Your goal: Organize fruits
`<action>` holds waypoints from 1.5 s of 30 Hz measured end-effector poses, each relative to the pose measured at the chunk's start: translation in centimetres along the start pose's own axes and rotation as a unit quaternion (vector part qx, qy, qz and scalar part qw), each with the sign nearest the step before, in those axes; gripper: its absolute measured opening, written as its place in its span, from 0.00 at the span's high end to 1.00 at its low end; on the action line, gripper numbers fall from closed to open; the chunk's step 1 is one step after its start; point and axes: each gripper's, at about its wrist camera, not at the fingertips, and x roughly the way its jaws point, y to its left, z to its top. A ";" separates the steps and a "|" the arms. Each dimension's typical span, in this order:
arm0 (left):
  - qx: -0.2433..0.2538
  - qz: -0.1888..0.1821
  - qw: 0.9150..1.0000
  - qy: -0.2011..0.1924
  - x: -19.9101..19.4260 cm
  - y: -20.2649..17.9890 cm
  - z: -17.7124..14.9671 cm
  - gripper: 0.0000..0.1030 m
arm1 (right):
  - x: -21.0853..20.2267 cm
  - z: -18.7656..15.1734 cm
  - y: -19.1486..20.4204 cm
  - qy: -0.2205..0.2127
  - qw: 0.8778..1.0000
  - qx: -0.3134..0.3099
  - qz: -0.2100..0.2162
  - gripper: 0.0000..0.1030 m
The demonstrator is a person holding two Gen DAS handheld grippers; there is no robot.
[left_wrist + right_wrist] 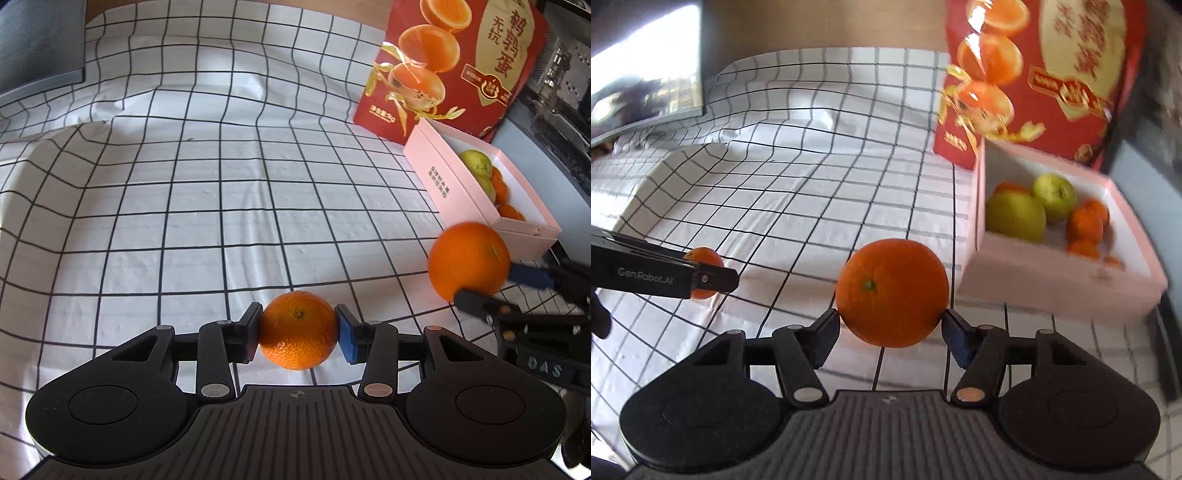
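My left gripper (298,326) is shut on a small tangerine (297,330), its pads pressing both sides, and holds it above the checked cloth (221,184). In the right wrist view the same left gripper (709,277) and tangerine (703,256) show at the left edge. My right gripper (891,321) is shut on a bigger orange (892,291), lifted off the cloth just left of the pink box (1034,280). The left wrist view shows that orange (467,258) in front of the box (439,177). Inside the box lie two green apples (1015,216) and several tangerines (1084,223).
A red printed carton (454,62) stands upright behind the pink box. A dark screen (37,44) sits at the far left of the table. The cloth rises in a fold (665,177) on the left. Grey metal equipment (561,74) is at the right edge.
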 end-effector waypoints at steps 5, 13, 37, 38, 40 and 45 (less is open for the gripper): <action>-0.003 -0.004 1.000 -0.005 -0.6 -0.2 -0.1 0.54 | 0.8 1.4 0.2 -0.013 1.000 -0.005 0.002 0.41; -0.011 -0.005 1.000 -0.011 -1.3 -0.1 -0.4 0.54 | 0.3 1.3 1.9 -0.022 0.999 -0.015 0.044 0.46; -0.061 0.030 0.998 -0.014 -4.8 2.4 -2.6 0.54 | 9.4 4.6 1.6 0.053 0.995 -0.024 0.078 0.23; -0.061 0.031 0.998 -0.014 -4.8 2.4 -2.6 0.54 | 9.3 4.5 1.5 0.048 0.995 -0.024 0.078 0.26; -0.060 0.032 0.998 -0.013 -4.7 2.3 -2.6 0.54 | 9.2 4.6 1.5 0.047 0.996 -0.024 0.078 0.30; -0.051 0.029 0.998 -0.010 -4.7 1.7 -2.6 0.54 | 9.4 4.8 1.6 0.042 0.995 -0.041 0.074 0.30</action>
